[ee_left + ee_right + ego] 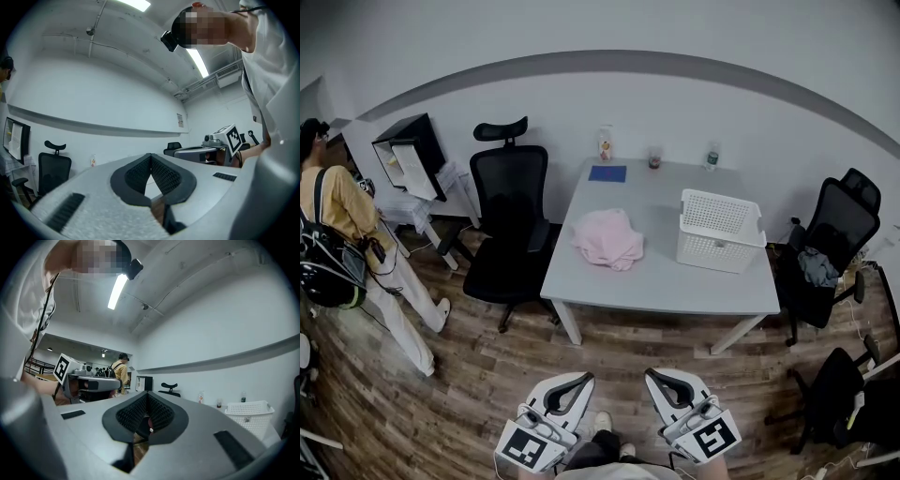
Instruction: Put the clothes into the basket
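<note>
Crumpled pink cloth garment (607, 238) lies on grey bench (656, 281), beside white perforated plastic basket (712, 251). Likely soft, light, limp; pinch a raised fold. Clenched, empty, well short: left claw (579, 379), right claw (656, 374).

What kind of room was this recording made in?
Probably an office or workroom. A grey table stands against the wall with black office chairs around it, what looks like a monitor sits off to the side, and the floor is wood-look plank.
</note>
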`<state>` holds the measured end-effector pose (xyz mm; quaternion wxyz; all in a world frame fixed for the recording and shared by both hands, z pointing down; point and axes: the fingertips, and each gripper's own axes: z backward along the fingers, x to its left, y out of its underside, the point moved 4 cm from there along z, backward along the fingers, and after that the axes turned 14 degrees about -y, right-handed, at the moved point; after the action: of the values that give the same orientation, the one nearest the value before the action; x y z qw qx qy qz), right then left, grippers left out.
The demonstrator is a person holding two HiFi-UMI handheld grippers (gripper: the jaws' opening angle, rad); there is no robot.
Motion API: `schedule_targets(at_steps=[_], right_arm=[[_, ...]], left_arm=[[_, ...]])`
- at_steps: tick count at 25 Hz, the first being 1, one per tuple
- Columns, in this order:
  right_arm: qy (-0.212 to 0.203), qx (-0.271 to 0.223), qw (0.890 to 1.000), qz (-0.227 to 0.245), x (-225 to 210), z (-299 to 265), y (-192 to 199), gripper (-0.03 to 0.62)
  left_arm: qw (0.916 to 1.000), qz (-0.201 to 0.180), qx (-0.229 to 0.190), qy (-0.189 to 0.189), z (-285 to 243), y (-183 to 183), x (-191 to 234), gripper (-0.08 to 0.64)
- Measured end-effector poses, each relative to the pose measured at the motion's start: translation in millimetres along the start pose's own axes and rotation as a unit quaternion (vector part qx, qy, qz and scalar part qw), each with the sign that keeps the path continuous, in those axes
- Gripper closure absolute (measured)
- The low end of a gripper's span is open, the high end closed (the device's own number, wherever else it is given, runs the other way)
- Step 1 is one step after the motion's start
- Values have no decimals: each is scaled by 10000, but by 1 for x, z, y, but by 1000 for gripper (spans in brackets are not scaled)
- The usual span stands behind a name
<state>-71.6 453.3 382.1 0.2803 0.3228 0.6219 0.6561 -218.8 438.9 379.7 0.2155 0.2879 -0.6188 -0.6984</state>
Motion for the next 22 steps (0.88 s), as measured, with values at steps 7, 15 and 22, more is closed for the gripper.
schedule_targets(at_steps=[7,15,22], right_arm=[[27,72,10000,-63,-33,-27,7,589],[91,60,9999,-46,-62,-62,7,589],[226,149,9996,1,-84,-90,11,589]], left_arm=[[10000,53,29,7,-31,10,30,554],[9998,203,-23,50,-62,16,66,554],[9996,150,-124,215,-86,21,97,554]])
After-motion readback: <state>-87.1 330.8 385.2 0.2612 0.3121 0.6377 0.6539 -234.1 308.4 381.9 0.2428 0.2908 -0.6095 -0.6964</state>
